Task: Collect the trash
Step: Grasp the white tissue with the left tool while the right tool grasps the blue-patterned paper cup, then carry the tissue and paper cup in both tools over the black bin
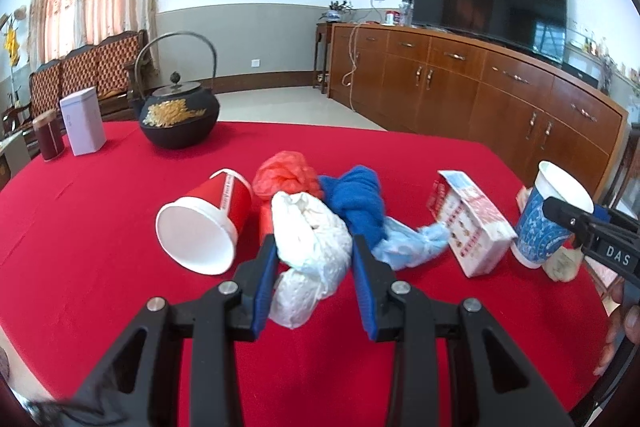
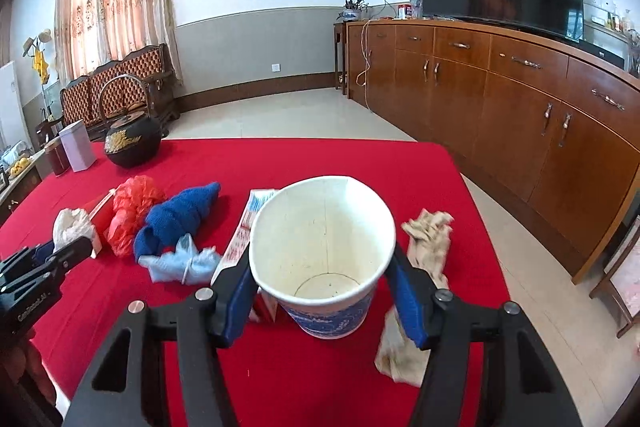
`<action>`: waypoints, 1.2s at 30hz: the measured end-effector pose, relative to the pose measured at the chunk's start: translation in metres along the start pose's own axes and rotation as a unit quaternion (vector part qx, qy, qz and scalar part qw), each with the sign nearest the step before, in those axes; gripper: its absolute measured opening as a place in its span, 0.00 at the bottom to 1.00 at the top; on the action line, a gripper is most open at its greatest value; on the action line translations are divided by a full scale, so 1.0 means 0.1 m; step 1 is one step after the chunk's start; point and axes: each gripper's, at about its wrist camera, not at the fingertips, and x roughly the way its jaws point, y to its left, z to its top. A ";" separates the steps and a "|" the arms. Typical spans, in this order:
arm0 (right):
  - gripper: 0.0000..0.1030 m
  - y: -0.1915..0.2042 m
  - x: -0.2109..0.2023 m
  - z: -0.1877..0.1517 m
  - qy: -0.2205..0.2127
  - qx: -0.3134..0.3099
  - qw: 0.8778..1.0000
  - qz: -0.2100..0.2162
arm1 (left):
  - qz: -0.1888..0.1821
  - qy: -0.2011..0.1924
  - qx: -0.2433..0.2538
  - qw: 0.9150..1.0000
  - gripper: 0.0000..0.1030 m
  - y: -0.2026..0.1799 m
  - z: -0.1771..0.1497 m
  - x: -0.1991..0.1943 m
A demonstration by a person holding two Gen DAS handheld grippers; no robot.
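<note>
Soft, crinkly white plastic bag [image 1: 308, 227], bunched into a lump, squeezed tight between the ribbed blue pads of the left claw [image 1: 314, 247]. Sits near the middle of the table [image 1: 100, 207], toward the near edge. Table covered in a fuzzy red cloth.

Round paper cup [image 2: 328, 319], white inside with blue swirls outside, mouth up and tipped a little. Pinched by the right claw [image 2: 320, 259], one blue pad pressing on each side just under the rim. Stands near the right edge of the table.

Just left of the white plastic bag: a red paper cup [image 1: 208, 219] lying on its side, open white mouth facing the near edge. Right behind the white plastic bag: a scrunched orange-red bag [image 1: 288, 175] and a thick, woolly blue cloth [image 1: 360, 199] twisted into a knot, both touching the pile. Next to the blue cloth, a thin pale blue bag [image 1: 408, 243], wrinkled, and then a flat-sided carton [image 1: 472, 223] with red print, leaning over, between the pile and the paper cup. Beside the paper cup, by the right edge, a crumpled beige rag [image 2: 428, 239].

At the far left corner: a round black iron teapot [image 1: 178, 115] with a gold flower and a tall hoop handle, a white box-shaped tin [image 1: 82, 121] and a small dark red jar [image 1: 48, 135]. Well apart from both claws.
</note>
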 end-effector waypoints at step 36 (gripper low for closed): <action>0.61 -0.95 -2.06 -1.18 0.013 0.079 0.994 -0.069 | -0.128 0.022 0.095 0.987 0.36 -1.50 -0.63 -1.25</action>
